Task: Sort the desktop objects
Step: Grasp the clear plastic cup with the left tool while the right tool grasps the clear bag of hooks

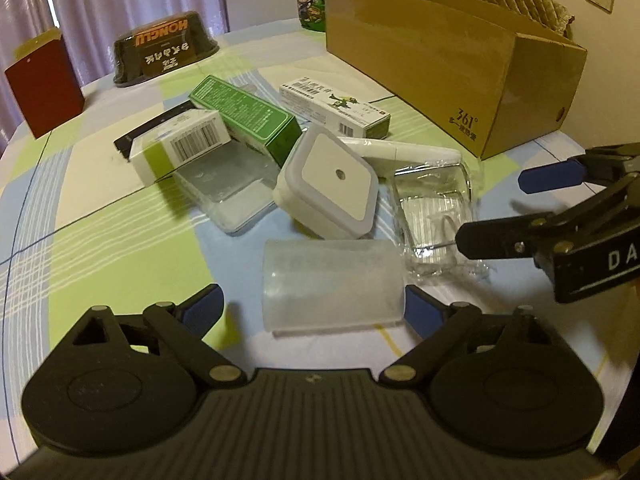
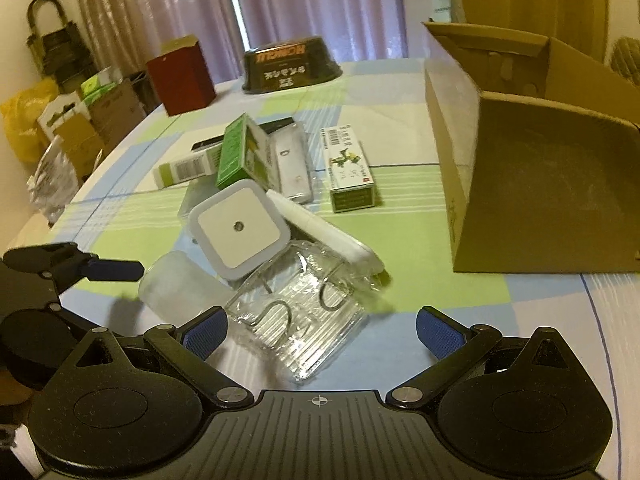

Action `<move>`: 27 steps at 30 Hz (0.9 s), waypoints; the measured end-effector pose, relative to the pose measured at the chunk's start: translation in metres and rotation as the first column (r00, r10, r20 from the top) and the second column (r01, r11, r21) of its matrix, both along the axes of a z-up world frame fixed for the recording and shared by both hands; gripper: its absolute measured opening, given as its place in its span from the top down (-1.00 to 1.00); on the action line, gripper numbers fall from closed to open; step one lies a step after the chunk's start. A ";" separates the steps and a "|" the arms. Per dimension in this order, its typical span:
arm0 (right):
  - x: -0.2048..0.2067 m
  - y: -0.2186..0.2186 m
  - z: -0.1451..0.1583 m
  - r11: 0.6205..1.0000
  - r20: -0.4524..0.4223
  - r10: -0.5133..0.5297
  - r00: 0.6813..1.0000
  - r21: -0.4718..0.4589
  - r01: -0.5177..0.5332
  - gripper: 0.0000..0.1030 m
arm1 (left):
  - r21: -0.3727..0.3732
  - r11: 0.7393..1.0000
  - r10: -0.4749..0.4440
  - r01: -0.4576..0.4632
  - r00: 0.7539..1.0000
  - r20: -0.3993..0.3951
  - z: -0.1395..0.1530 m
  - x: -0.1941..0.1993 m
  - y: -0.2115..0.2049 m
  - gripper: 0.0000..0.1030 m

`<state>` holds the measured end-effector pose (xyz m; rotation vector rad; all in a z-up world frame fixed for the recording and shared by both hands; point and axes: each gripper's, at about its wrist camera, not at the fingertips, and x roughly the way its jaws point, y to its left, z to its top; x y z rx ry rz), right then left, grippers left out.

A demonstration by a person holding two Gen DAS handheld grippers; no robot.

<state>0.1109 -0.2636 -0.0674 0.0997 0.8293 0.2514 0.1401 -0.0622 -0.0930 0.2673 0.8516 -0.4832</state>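
A frosted plastic cup [image 1: 332,282] lies on its side on the worktop [image 1: 100,248], its mouth toward the left claw [image 1: 314,306], whose blue pads [image 1: 204,308] stand wide apart on either side of it. The right pad looks to touch the cup's wall, the left one is clear of it, so this claw is released, not yet gripping.

Just beyond the cup sits a square white night light [image 1: 332,184], tilted against a clear plastic tray [image 1: 224,192]. To the cup's right lies a clear packet of metal hooks [image 2: 296,320], and the right claw [image 2: 320,332], also spread wide with nothing in it, straddles that packet's near end. Behind the cup, medicine cartons [image 1: 244,120] and a white pen-shaped item [image 1: 404,152] lie in a loose heap. Farther right of the cup stands the open cardboard box [image 1: 452,64]; what it holds cannot be seen.

Judging by this, each claw is lined up for a pick. The cup is thin and can roll, so centring the left claw and closing gently around its middle should stop it squirting out or buckling. The hook packet is slippery film: a bite over the stiffer card or hooks, low to the worktop, would hold better than pinching loose wrap. Lifting straight up should avoid nudging the night light leaning nearby.
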 end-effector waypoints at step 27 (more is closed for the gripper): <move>0.023 0.048 -0.019 0.982 0.004 -0.106 0.994 -0.159 0.106 -0.99 | -0.031 0.993 0.114 -0.114 0.993 -0.008 0.007 -0.020 0.046 -0.33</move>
